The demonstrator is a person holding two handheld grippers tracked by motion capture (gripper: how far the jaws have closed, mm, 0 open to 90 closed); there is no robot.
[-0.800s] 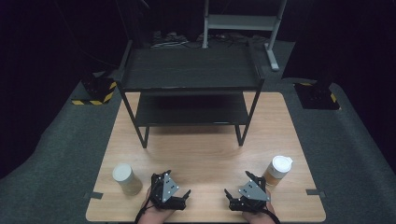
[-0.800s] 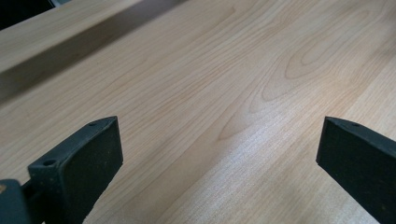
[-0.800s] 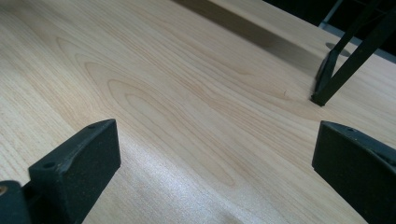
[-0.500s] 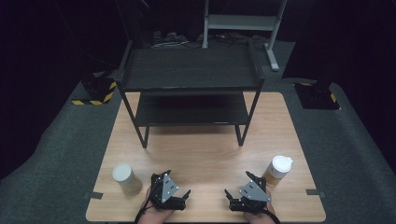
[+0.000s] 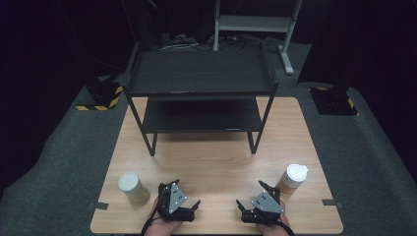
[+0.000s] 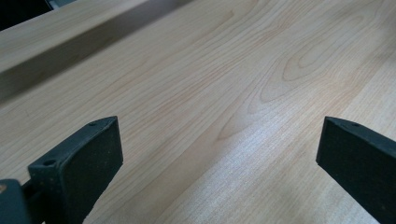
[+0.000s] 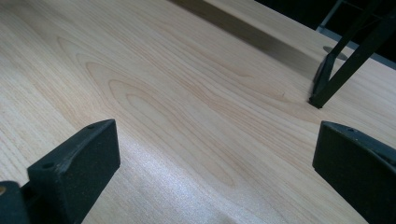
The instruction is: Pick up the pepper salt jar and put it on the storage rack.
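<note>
1. The left gripper (image 5: 195,206) is resting at the near edge of the surface (image 5: 216,162), jaws spread wide with nothing but bare wood between them in the left gripper view (image 6: 215,140).
2. The right gripper (image 5: 239,205) is sitting beside it along the same near edge, likewise spread and holding nothing.
3. The beige cup (image 5: 132,188) is standing upright toward the near left corner, just outboard of the left gripper and apart from it.
4. The lidded cup (image 5: 293,179) is standing upright toward the near right corner, just beyond the right gripper.
5. The black shelf rack (image 5: 199,83) is occupying the far half of the surface, both tiers looking bare; one of its legs (image 7: 327,79) is showing in the right gripper view.
6. To start well, each gripper is probably best turned outward toward its nearer cup, keeping the jaws wide and level, closing around the cup's middle rather than the rim, gently enough not to crush or tip it.
</note>
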